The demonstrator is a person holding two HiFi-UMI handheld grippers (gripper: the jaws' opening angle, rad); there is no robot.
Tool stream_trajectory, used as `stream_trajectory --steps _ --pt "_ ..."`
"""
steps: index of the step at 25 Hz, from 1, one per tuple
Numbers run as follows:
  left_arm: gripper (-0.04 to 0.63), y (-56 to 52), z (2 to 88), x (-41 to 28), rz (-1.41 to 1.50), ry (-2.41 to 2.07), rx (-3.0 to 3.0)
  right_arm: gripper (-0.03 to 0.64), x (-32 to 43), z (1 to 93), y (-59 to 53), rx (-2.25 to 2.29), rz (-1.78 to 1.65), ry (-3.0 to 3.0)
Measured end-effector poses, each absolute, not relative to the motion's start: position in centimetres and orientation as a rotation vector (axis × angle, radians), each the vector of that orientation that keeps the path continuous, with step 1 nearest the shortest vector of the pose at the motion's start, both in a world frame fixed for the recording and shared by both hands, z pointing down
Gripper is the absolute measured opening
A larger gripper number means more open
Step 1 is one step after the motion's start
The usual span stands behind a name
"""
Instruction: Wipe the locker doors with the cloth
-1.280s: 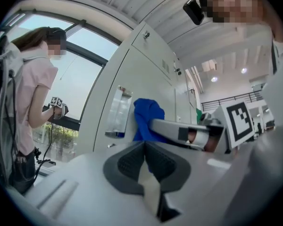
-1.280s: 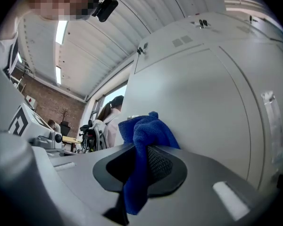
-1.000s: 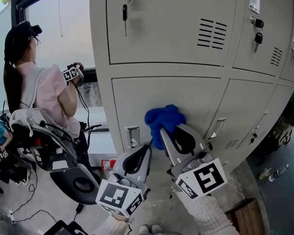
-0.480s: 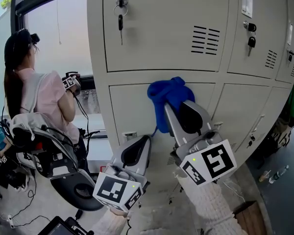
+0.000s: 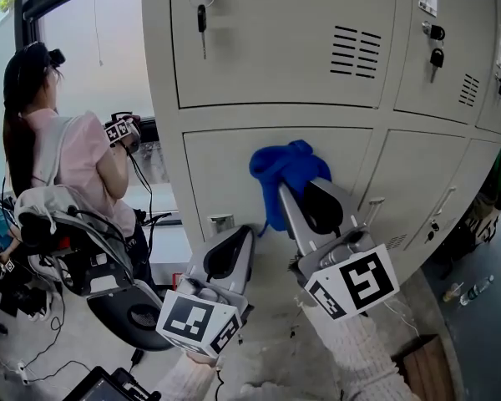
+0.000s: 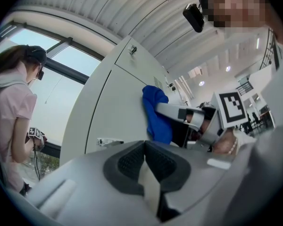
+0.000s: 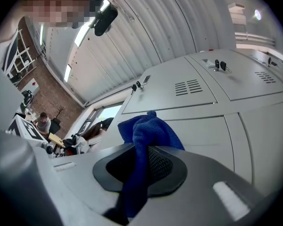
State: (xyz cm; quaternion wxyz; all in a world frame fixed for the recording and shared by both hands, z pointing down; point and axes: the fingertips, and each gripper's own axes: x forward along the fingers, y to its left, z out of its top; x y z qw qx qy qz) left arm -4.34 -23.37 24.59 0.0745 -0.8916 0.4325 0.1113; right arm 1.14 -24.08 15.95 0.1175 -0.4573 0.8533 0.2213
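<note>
Now the right gripper [image 5: 296, 195], clenched on the blue cloth [image 5: 285, 167], has swept it up the lower locker door [image 5: 217, 174] towards 12 o'clock and eased back. The left gripper [image 5: 234, 242], closed and empty, waits at the cloth's 7 o'clock. Wiping appears mid-stroke.

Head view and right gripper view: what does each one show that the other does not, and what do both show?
Only the head view: the right gripper's marker cube, the sleeve behind it and the floor. Only the right gripper view: the cloth clamped between that gripper's jaws, and the ceiling. Both: the blue cloth on the lower door.
</note>
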Motion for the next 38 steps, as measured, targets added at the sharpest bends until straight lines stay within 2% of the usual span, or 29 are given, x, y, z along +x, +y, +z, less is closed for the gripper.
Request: stream_trajectory --steps 16,25,32,38 --pt "0.0 -23.2 34.1 -5.0 0.178 1.446 -2.819 0.057 0.2 32.4 -25.0 -1.466 0.335 2.734" --pt "0.0 -22.9 38.6 -4.7 0.088 1.49 -2.899 0.057 0.0 38.5 -25.3 -1.501 0.163 2.806" --pt "0.0 -22.8 41.0 -5.2 0.042 1.542 -2.928 0.057 0.1 40.7 -25.3 -1.53 0.076 2.837" --pt "0.0 -22.5 39.7 -4.0 0.06 1.482 -2.931 0.057 0.5 39.3 -24.7 -1.524 0.086 2.808"
